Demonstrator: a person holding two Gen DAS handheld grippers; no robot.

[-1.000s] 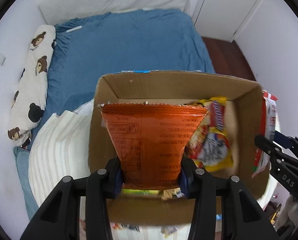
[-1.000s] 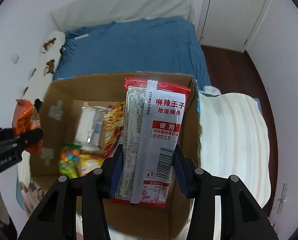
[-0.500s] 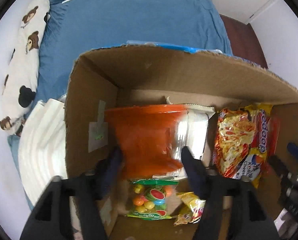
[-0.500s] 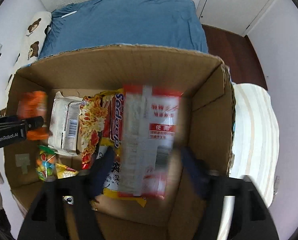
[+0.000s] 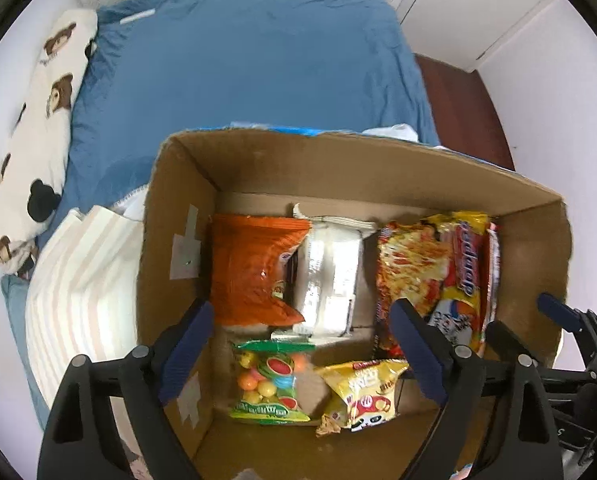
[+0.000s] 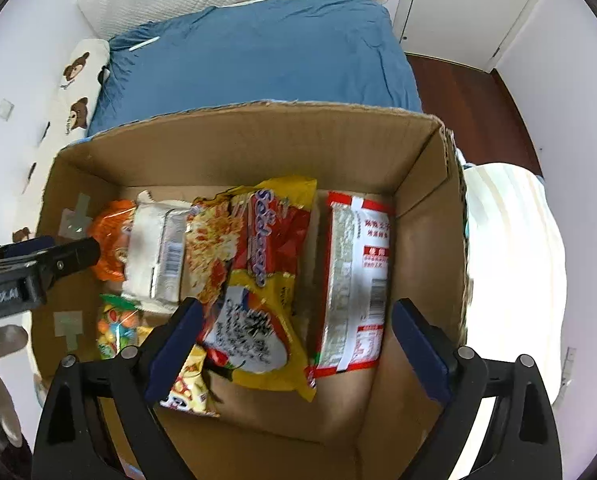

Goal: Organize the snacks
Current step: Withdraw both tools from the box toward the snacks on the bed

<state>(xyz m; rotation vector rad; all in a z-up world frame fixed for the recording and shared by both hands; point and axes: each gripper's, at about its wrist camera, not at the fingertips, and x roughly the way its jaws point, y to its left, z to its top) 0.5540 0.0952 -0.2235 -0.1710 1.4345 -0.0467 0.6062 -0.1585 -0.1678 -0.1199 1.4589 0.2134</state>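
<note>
An open cardboard box (image 5: 362, 168) (image 6: 258, 136) stands on the bed. Inside lie an orange snack bag (image 5: 250, 272) (image 6: 112, 240), a white packet (image 5: 330, 280) (image 6: 158, 256), a red-yellow noodle pack (image 5: 438, 272) (image 6: 254, 264), a candy bag (image 5: 270, 380) (image 6: 116, 328), a small yellow bag (image 5: 362, 394) (image 6: 186, 388) and a red-white spicy strip pack (image 6: 354, 280). My left gripper (image 5: 302, 352) is open and empty above the box's left side. My right gripper (image 6: 294, 344) is open and empty above its right side.
A blue bed sheet (image 5: 238, 72) (image 6: 266, 52) lies behind the box. A bear-print pillow (image 5: 30, 132) lies at the left. A striped white blanket (image 5: 82, 288) (image 6: 510, 264) flanks the box. A door and dark wood floor (image 6: 458, 80) are at the back right.
Both grippers lowered into the box and opened. The orange bag dropped at the left and the red-white pack at the right; both now lie in the box.
</note>
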